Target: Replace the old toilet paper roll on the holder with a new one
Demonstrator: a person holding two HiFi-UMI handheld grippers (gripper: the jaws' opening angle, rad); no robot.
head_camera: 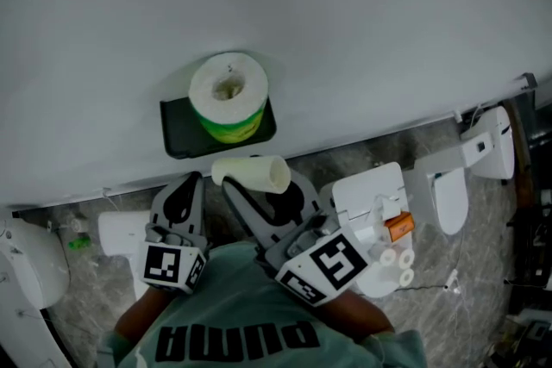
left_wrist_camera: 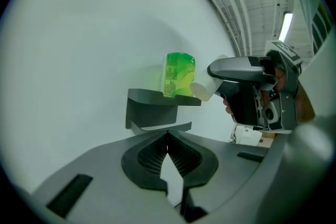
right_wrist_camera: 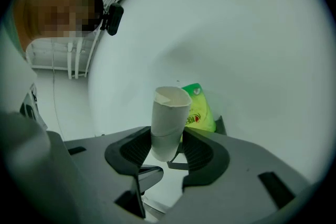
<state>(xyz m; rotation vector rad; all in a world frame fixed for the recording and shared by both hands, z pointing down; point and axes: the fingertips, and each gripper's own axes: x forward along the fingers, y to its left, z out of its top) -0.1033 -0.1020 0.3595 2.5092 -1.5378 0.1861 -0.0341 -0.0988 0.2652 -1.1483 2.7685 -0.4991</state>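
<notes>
While gripping the empty cardboard core [right_wrist_camera: 169, 113] with the right gripper [right_wrist_camera: 168, 148], held it just off the holder [head_camera: 177, 138], at six o'clock from the new roll [head_camera: 228, 95] in the head view. Had the right jaws partly closed, both pads pressed on the tube's sides near one end, the open mouth uppermost in the right gripper view. Had the left gripper [left_wrist_camera: 168, 136] at seven o'clock from the holder, jaws together, nothing between them. Found the new roll, green-wrapped, standing upright on the holder's top shelf against the wall [head_camera: 362, 21], hole upward, touched by neither gripper. Judged the step in hand as taking the old core away, with the mounting of the new roll not yet begun. To do it well, probably needed only a light squeeze, to avoid buckling thin cardboard. Needed the core drawn toward six o'clock, clear of the shelf's front edge, so as not to nudge the roll off. Needed a place for the discard, though could not make one out in these views. Would then need the left jaws spread wide before reaching toward twelve o'clock for the roll, likely soft and bulky, best taken across its sides and not by the wrapper alone.
</notes>
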